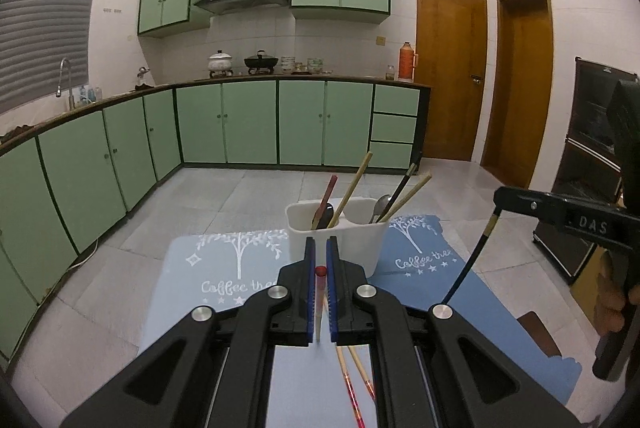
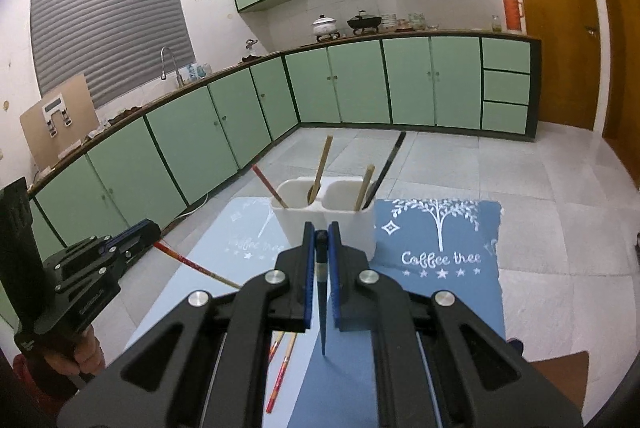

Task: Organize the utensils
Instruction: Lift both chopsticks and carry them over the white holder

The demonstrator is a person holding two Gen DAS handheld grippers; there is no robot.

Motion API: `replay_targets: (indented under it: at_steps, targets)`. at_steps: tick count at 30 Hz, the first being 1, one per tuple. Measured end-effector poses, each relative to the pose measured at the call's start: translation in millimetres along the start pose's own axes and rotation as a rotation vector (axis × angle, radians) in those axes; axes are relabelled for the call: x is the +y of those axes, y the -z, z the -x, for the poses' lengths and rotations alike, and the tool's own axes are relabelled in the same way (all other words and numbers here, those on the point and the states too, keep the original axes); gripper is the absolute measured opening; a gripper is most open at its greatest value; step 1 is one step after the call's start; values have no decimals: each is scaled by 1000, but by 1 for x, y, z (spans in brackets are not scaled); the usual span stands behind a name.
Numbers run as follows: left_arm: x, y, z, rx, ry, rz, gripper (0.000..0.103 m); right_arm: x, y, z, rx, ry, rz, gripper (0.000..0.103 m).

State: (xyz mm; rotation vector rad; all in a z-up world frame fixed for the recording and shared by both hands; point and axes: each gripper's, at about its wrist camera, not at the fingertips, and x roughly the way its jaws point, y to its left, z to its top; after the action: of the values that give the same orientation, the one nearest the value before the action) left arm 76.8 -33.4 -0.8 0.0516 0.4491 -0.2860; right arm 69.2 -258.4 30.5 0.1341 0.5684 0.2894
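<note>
- Left gripper [image 1: 320,248]: matte black plastic linkage arms with silver round pivot bolts and blue ribbed pads lining the inner faces of both fingers.
- Right gripper [image 2: 321,234]: same black build, blue pads, silver bolts; seen from the side, white raised "DAS" lettering and a small screw.
- Black pistol-style handles.

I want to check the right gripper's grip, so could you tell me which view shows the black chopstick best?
The left wrist view: there the black chopstick hangs full length from the right gripper. In the right wrist view it shows only end-on, foreshortened, clamped between the blue pads.
</note>
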Motion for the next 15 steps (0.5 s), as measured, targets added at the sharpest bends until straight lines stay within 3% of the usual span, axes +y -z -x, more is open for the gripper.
replay_targets:
  at_steps: [7, 15]
  targets:
    - [7, -15, 1, -18, 7, 1, 5, 0, -21, 1, -23, -22, 18, 6]
    - [15, -54, 8, -97, 6, -18, 5, -3, -68, 10, -91, -39, 46, 6]
